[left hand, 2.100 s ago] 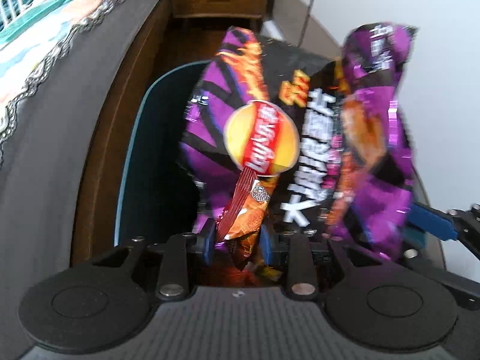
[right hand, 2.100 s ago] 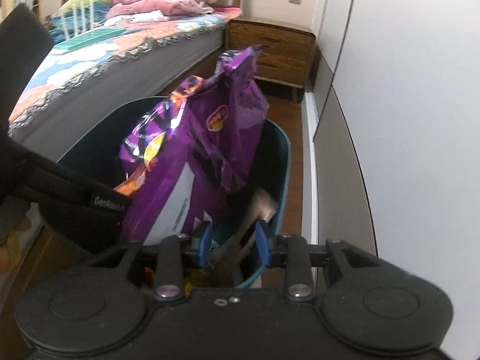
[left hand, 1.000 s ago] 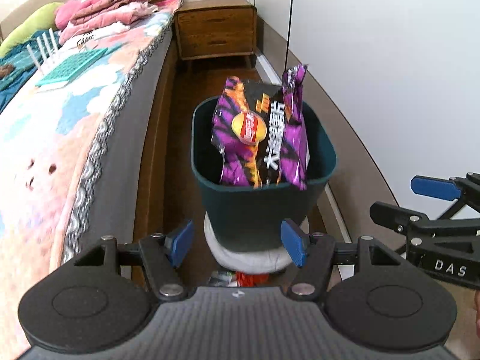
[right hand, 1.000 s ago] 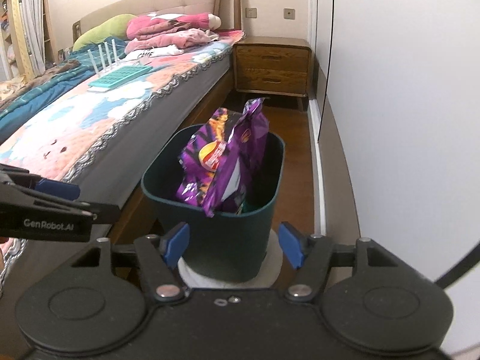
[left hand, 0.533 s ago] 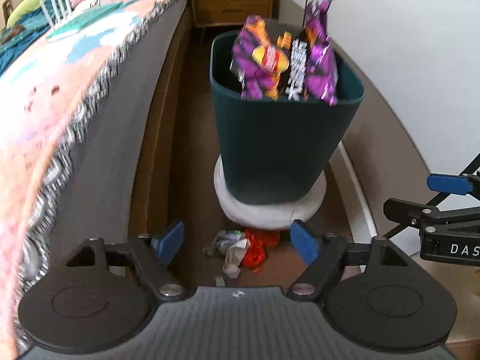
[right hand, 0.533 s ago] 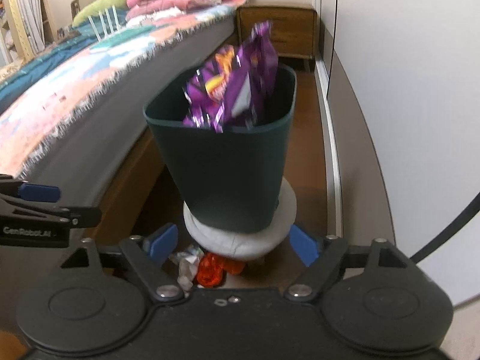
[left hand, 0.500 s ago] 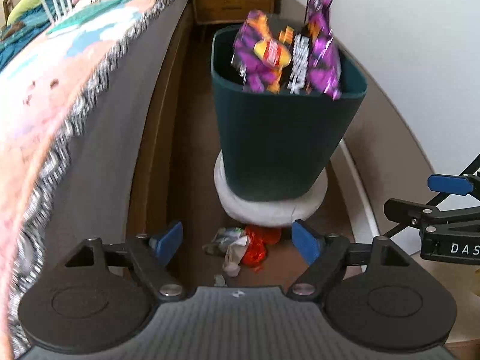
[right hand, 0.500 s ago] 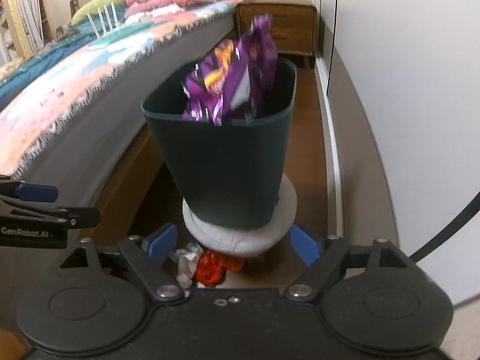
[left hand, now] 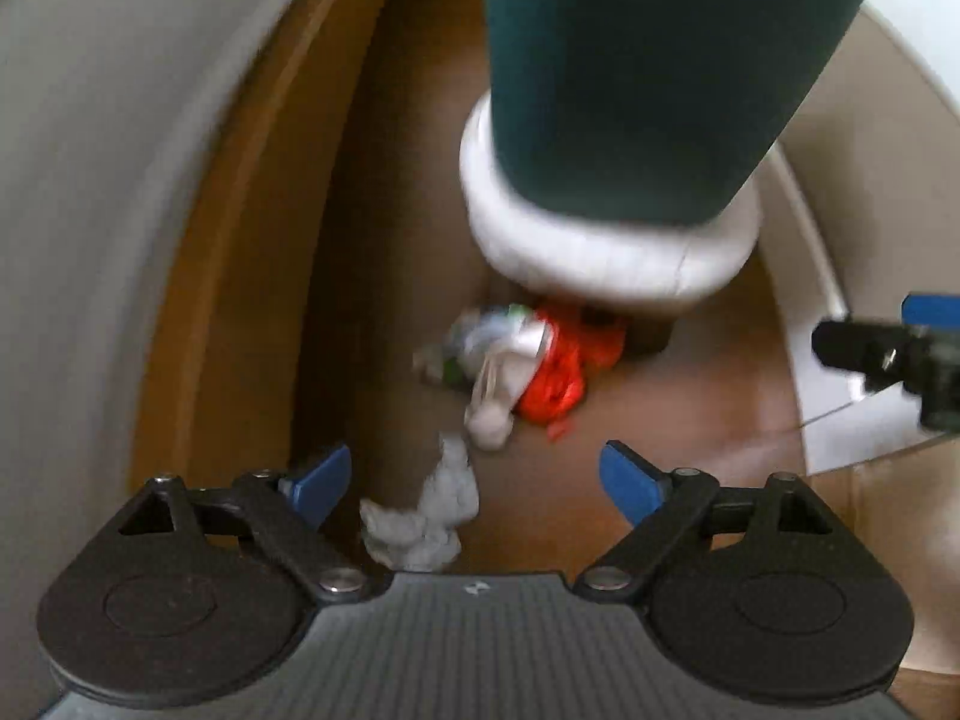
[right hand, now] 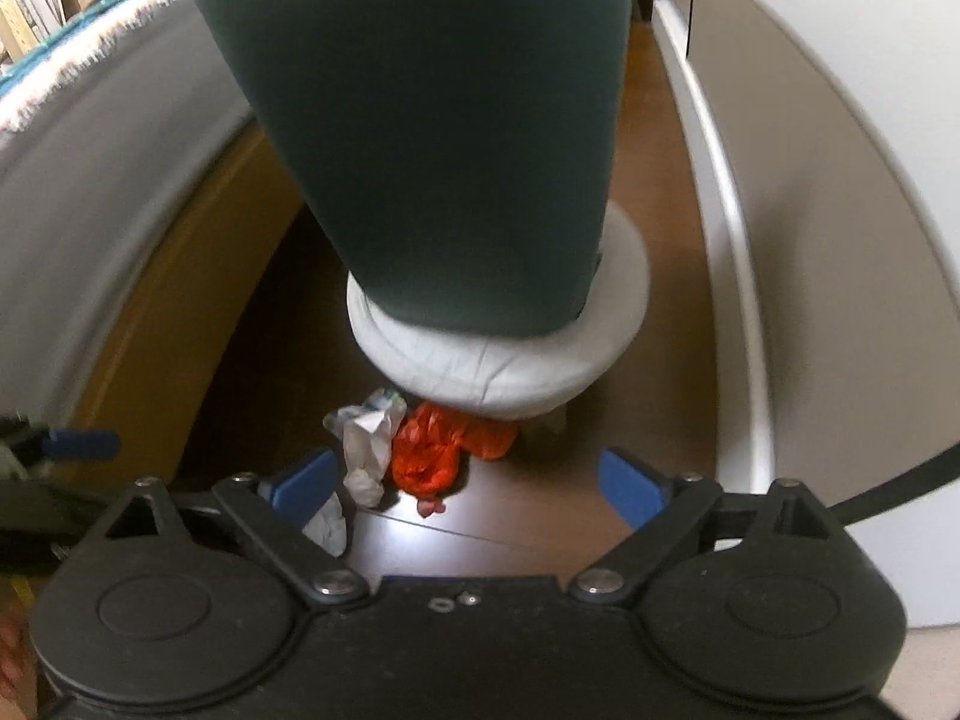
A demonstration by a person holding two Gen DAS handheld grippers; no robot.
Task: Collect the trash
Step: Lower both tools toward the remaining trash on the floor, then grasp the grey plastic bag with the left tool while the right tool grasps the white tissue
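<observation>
Trash on floor: crumpled white tissue (left hand: 423, 516), white-and-green wrapper (left hand: 489, 354), red plastic bag (left hand: 555, 372); all lie loose on the wooden floor (left hand: 384, 240), near side of the bin.
Bin: dark teal bin (right hand: 444, 120) stands on a white round cushion (right hand: 498, 366); contents not visible from this low angle.
Red bag position: far end tucked under the cushion edge; wrapper just beside it on the left.
Left gripper (left hand: 474, 480): fingers spread wide, nothing held; tissue lies between them, closer to the left one.
Right gripper (right hand: 465, 480): fingers spread wide, nothing held; aimed at wrapper and red bag.
Progress: three floor pieces not yet collected; judged incomplete.
Next (judgement): tissue is nearest the left gripper, likely first pick.
Image quality: left view motion-blurred.
</observation>
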